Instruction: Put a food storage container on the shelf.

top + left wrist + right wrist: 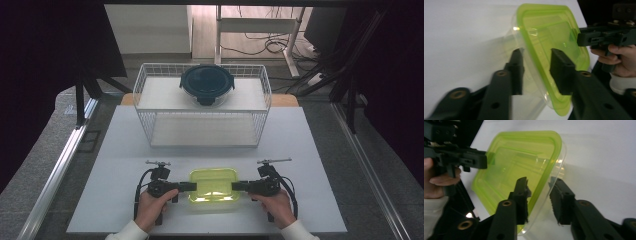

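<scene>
1. Near edge of the white table (125,200): a clear container with a lime-green lid (213,185) is set flat, midway between the two hands.
2. The left gripper (190,186) is applied to the container's left end; in the left gripper view its jaws are seen astride the lid rim (537,62), one pad above and one on the clear wall below. Whether the pads press cannot be told.
3. The right gripper (236,187) is placed likewise at the right end (jaws straddling the rim (541,190)); firm contact cannot be confirmed here either.
4. Handling, as judged: the container is light, thin-walled and somewhat flexible, with smooth plastic likely to slip. The stiffer lid rim at the short ends is the best place to be gripped.
5. Far half of the table: a white wire rack (150,95) is shown, with a round dark-lidded container (207,83) on its upper shelf.
</scene>
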A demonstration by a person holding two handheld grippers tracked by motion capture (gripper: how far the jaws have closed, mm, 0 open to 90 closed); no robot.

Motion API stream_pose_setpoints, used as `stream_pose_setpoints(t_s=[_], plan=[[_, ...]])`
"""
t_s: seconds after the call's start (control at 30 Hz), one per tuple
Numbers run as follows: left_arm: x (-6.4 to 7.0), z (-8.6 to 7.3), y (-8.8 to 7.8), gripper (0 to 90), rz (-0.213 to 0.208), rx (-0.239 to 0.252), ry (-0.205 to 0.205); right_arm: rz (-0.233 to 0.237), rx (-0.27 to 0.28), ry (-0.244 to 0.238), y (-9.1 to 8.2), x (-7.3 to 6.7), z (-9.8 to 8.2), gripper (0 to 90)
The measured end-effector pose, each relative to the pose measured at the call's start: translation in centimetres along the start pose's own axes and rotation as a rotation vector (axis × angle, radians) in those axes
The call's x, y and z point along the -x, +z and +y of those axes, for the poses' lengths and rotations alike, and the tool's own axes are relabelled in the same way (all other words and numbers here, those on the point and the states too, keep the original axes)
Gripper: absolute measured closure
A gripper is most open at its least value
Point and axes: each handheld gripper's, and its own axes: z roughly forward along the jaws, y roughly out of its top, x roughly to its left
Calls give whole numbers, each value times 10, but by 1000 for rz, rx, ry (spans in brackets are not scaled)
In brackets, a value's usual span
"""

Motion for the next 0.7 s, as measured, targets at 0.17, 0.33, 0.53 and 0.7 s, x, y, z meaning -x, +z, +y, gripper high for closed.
stream_pose_setpoints(t_s=[0.17,0.33,0.53,0.7], plan=[[0,-1,-2,751,-11,35,-24,13,12,37,-5,-2,-2,728],[2,-1,-6,765,-38,45,-7,24,34,51,-9,-2,-1,775],[10,-2,-11,775,-30,67,33,4,51,4,-14,-9,0,788],[15,-1,-16,775,-40,80,58,9,64,-25,-19,-14,1,788]])
